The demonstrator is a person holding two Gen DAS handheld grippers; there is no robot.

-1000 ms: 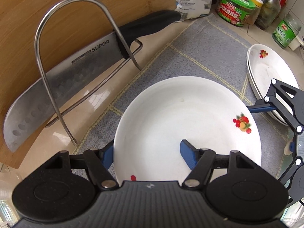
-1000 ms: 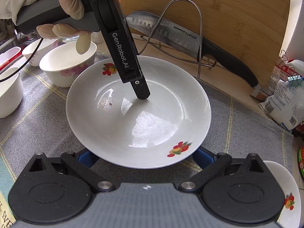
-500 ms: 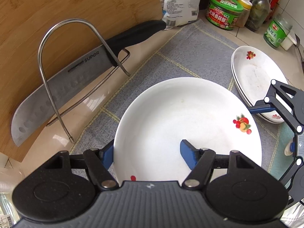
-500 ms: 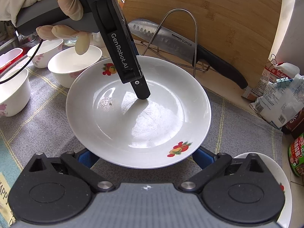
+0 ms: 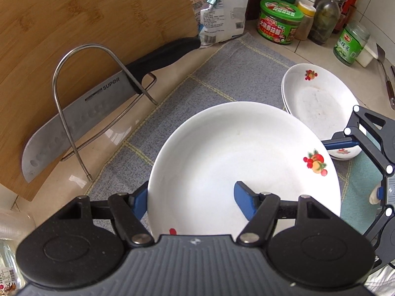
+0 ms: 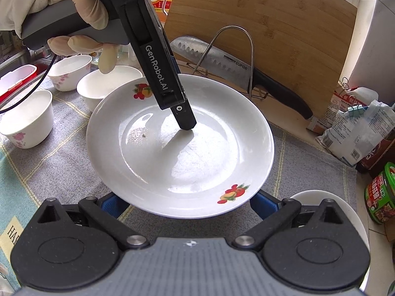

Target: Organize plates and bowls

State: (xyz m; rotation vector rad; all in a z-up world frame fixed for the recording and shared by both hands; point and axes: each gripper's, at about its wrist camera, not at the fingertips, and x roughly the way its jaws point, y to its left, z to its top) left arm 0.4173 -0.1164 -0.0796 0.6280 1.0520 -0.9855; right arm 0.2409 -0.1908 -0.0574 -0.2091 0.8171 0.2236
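A white plate with fruit prints (image 5: 237, 157) (image 6: 182, 153) is held in the air above the grey mat (image 5: 222, 74). My left gripper (image 5: 192, 197) is shut on its rim, one finger inside the plate and one under it. My right gripper (image 6: 184, 203) is open, its blue fingers under the plate's opposite edge. A stack of matching plates (image 5: 318, 103) lies on the mat to the right; it shows at the lower right in the right wrist view (image 6: 345, 212). Three white bowls (image 6: 27, 118) (image 6: 70, 71) (image 6: 106, 86) stand to the left.
A wire rack (image 5: 81, 98) holds a cleaver (image 5: 81, 113) against a wooden board (image 5: 74, 24). Bags (image 5: 222, 7), jars and bottles (image 5: 280, 21) line the back wall. A red-and-white box (image 6: 17, 79) sits at the far left.
The plate has risen and moved back from the rack with both grippers. The stacked plates have come further into view. Grips are unchanged.
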